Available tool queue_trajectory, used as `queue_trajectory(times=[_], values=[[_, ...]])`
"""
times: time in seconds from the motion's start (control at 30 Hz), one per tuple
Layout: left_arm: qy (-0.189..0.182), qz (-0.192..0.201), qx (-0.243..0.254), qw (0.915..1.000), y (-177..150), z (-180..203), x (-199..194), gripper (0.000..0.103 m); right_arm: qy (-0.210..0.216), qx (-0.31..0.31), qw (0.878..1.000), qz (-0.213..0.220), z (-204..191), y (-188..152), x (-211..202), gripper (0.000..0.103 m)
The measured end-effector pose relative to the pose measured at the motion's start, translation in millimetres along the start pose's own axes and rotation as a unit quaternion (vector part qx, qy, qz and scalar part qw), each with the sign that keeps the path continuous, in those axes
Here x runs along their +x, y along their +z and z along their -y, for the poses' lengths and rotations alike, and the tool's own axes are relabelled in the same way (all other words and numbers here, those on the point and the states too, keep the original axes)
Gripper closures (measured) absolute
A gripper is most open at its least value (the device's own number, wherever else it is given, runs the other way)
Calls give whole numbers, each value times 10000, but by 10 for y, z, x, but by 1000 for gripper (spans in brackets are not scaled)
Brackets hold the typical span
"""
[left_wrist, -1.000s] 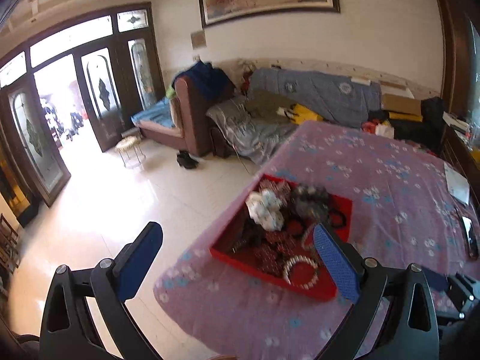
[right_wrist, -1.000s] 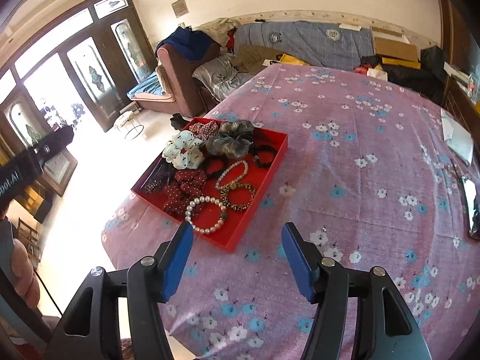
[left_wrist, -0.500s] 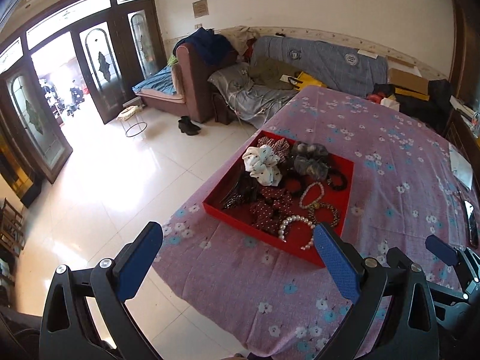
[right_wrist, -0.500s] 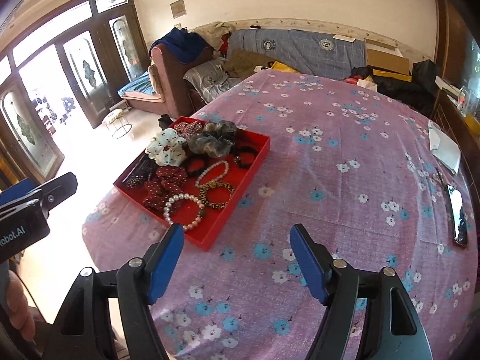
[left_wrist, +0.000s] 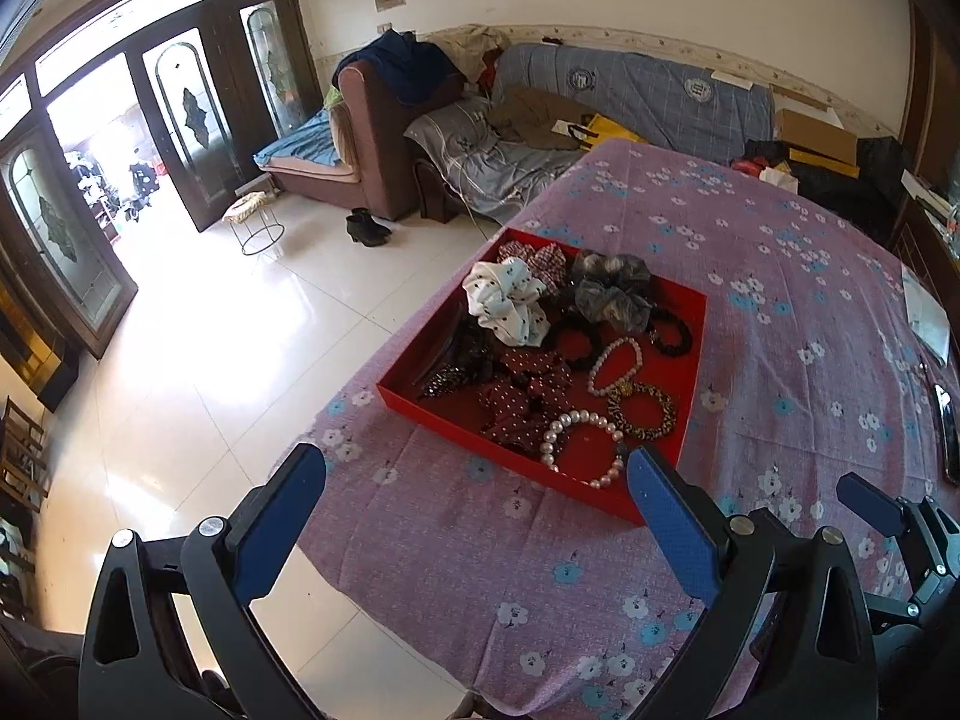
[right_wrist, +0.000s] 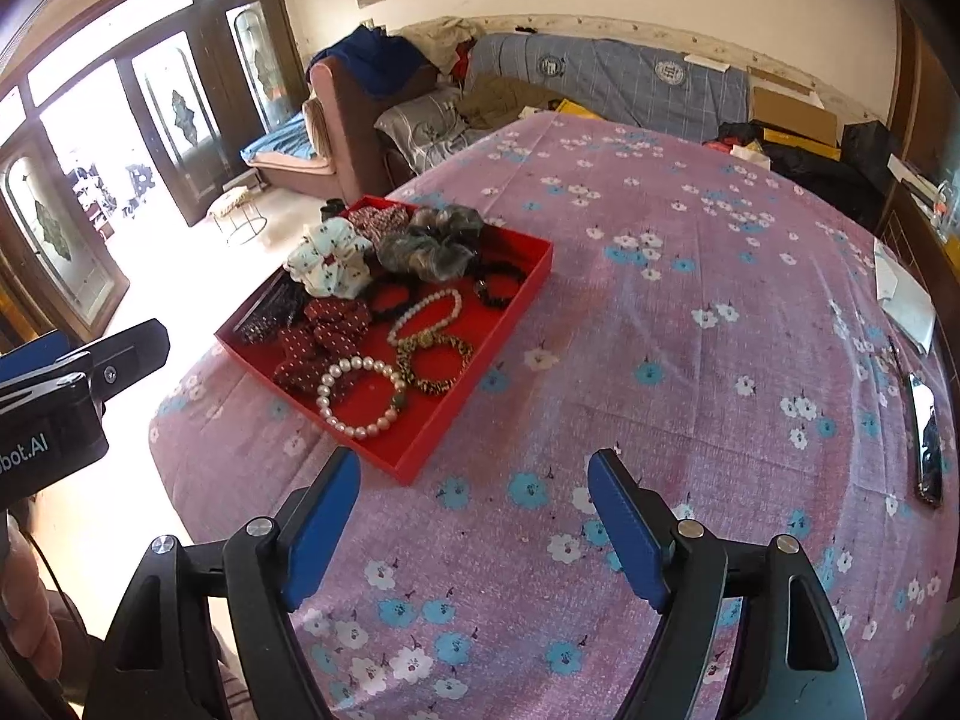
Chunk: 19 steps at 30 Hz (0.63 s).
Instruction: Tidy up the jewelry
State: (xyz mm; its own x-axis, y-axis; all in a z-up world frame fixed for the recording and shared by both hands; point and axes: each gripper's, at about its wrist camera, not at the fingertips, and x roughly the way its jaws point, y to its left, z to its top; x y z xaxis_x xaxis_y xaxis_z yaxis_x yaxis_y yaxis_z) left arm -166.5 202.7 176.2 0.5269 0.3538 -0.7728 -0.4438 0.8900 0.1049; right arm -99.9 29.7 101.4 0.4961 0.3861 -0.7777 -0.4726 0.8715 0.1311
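A red tray sits near the left edge of a table with a purple flowered cloth. It holds a white pearl bracelet, a gold-and-black bracelet, a pink bead bracelet, black hair ties and scrunchies: white, grey, dark red dotted. My left gripper is open and empty, in front of the tray. My right gripper is open and empty, over the cloth right of the tray's near corner.
A phone and a white paper lie at the table's right edge. Sofas with bedding stand behind the table. Tiled floor, a small stool and glass doors are to the left.
Both grippers have come closer to the table and tray, and the views have tilted down. Both stay open and empty. The tray's contents have not moved.
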Motion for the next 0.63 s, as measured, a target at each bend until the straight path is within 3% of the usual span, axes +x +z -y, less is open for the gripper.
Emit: queue_trajectory(times=[0.63], values=[[-25, -200, 212, 9996, 61, 58, 338, 3, -231, 135, 9993, -261, 1, 29, 224, 20]])
